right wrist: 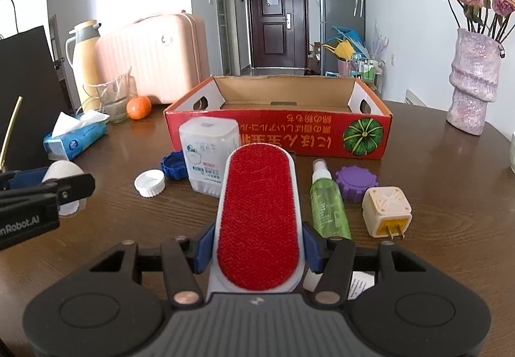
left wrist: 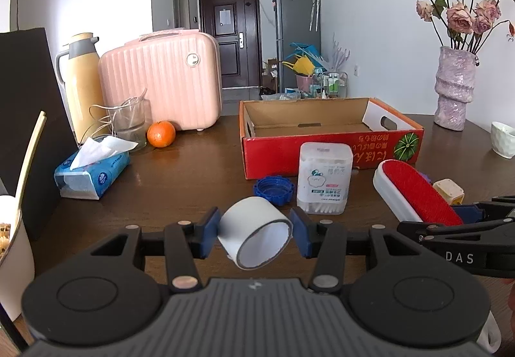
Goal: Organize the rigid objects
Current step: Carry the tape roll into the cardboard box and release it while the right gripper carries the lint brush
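My left gripper (left wrist: 256, 233) is shut on a white tape roll (left wrist: 254, 233), held just above the wooden table. My right gripper (right wrist: 257, 244) is shut on a red lint brush (right wrist: 259, 221) with a white body; the brush also shows in the left wrist view (left wrist: 415, 192). An open red cardboard box (right wrist: 280, 131) stands empty behind them, also in the left wrist view (left wrist: 328, 154). On the table lie a cotton swab box (right wrist: 209, 157), a blue cap (right wrist: 173, 165), a white cap (right wrist: 149, 183), a green spray bottle (right wrist: 328, 202), a purple cap (right wrist: 354, 180) and a plug adapter (right wrist: 386, 212).
A tissue pack (left wrist: 93, 173), an orange (left wrist: 161, 134), a glass (left wrist: 130, 123), a thermos (left wrist: 82, 83) and a pink suitcase (left wrist: 164, 80) stand at the left back. A black bag (left wrist: 25, 115) and a white bowl (left wrist: 13, 260) are at the far left. A vase of flowers (left wrist: 455, 86) stands at the right.
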Demonstrator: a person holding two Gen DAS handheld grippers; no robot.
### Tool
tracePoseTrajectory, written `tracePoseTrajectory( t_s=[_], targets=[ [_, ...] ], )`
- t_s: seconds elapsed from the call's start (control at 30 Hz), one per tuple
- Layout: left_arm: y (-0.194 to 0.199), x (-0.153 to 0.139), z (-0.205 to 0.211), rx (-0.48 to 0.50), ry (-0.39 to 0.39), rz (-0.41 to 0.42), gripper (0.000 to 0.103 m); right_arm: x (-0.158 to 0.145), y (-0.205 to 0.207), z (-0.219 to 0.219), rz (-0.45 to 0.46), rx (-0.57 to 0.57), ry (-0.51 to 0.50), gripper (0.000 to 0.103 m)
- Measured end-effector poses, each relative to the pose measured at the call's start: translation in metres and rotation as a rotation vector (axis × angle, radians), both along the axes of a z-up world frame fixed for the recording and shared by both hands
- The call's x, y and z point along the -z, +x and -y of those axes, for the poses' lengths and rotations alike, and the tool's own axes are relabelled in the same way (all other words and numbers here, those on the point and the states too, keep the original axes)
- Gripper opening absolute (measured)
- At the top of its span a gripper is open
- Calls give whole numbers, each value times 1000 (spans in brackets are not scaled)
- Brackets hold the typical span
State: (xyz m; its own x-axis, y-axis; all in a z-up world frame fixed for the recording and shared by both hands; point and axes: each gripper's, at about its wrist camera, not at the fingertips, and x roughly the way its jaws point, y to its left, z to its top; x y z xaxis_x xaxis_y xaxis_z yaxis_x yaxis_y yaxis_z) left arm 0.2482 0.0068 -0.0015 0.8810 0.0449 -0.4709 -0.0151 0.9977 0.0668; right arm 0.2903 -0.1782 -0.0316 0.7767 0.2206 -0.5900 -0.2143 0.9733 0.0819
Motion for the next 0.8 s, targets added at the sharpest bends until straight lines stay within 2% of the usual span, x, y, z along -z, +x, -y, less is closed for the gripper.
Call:
tracePoseTrajectory(
  t_s=[0.33,0.8],
  targets=[
    [5,-10,13,-1,3,22,49,-16,3,12,47,3,13,55],
    [33,-25,28,-9,-3,47,49,-35,27,22,98,4,26,55]
  ],
)
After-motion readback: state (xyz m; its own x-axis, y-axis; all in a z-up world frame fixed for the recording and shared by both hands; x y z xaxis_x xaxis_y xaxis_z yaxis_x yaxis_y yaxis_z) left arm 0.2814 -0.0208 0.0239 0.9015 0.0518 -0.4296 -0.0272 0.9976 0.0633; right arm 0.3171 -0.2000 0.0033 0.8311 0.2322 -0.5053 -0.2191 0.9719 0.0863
